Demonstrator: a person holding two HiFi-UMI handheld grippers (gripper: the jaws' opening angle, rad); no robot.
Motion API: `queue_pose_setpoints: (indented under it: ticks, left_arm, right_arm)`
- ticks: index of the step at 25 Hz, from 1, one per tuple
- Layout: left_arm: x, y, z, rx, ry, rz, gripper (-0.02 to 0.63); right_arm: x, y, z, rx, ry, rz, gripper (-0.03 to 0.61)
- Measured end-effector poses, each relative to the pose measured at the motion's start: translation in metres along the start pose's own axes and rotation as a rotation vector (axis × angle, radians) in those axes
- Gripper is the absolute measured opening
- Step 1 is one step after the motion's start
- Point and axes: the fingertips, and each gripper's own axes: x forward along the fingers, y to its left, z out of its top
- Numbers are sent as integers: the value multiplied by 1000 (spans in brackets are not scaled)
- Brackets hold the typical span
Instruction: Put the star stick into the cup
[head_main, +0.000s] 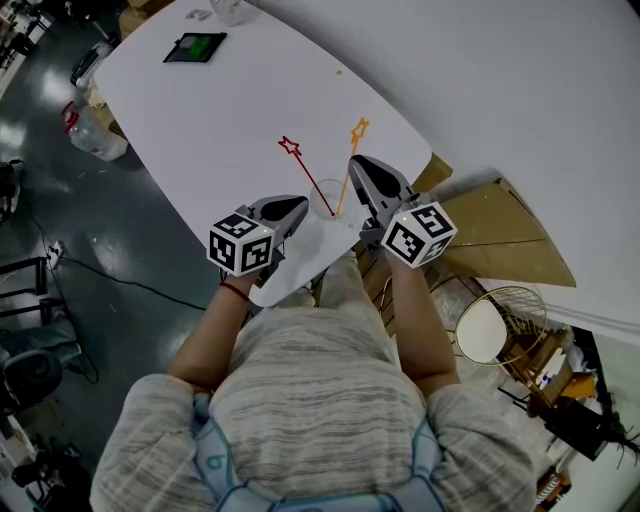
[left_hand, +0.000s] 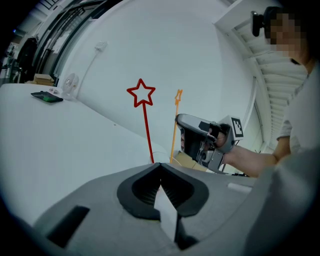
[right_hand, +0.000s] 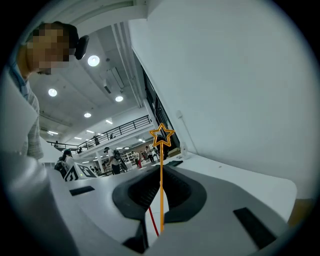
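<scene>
My right gripper (right_hand: 161, 171) pinched the light, probably springy orange star stick (right_hand: 161, 200) low on its shaft; left gripper (left_hand: 160, 167) jaws clenched beside the cup (head_main: 325, 207).

White table (head_main: 250, 100), dark glossy floor (head_main: 60, 220), round ceiling lights (right_hand: 93, 61)

Faint cup (head_main: 322, 206), perhaps clear, its base out of sight.

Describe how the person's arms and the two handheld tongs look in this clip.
Both the left tongs and right tongs are grey moulded shells with black ribbed pads lining the jaws. Each carries a white cube printed with black square markers. No cables show. The person wears a short-sleeved, pale grey-and-white flecked top, and a thin red band circles the left wrist.
</scene>
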Motion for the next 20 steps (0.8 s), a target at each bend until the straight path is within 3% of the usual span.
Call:
queue_pose_setpoints:
  ticks: [9,20]
  left_arm:
    - [-6,-4,-4,-4,-7,-8,12]
    - [-10,-9,-6,-11,-26,-23,12]
  right_arm:
    - [0,9,-33,-55,90,-18,14]
    - [1,13,-36,-48,68,-28,14]
